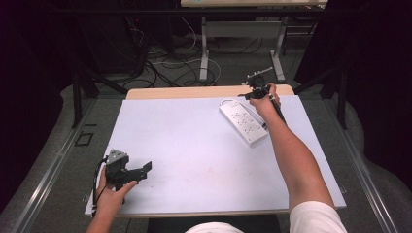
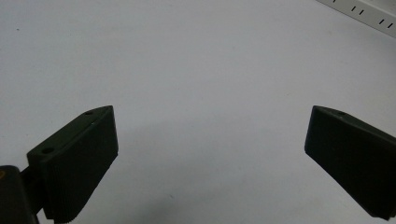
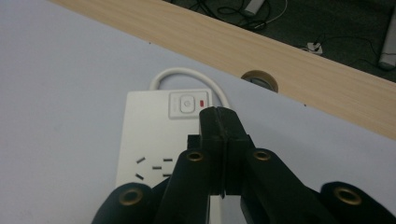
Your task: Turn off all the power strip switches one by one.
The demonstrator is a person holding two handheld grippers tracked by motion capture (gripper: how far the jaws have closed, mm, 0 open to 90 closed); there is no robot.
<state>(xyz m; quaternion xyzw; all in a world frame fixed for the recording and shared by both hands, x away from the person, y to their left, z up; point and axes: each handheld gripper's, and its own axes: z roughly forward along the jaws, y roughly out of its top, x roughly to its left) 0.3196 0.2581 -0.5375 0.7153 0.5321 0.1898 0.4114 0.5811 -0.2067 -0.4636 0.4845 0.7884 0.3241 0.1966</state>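
A white power strip (image 1: 243,121) lies on the pale mat (image 1: 184,145) toward the back right. In the right gripper view the power strip (image 3: 154,135) shows its switch (image 3: 186,104) with a small red mark, and its white cord (image 3: 187,72) loops off the far end. My right gripper (image 1: 246,95) hovers at that far end; in its own view my right gripper (image 3: 218,114) is shut, jaws pressed together with nothing between them, tips just beside the switch. My left gripper (image 1: 143,170) rests near the front left corner. In its own view my left gripper (image 2: 210,112) is open over bare mat.
A strip of bare wooden tabletop (image 3: 280,51) with a round cable hole (image 3: 259,78) runs behind the mat. Beyond it, cables and desk legs (image 1: 204,58) cover the floor. A corner of the power strip (image 2: 369,11) shows in the left gripper view.
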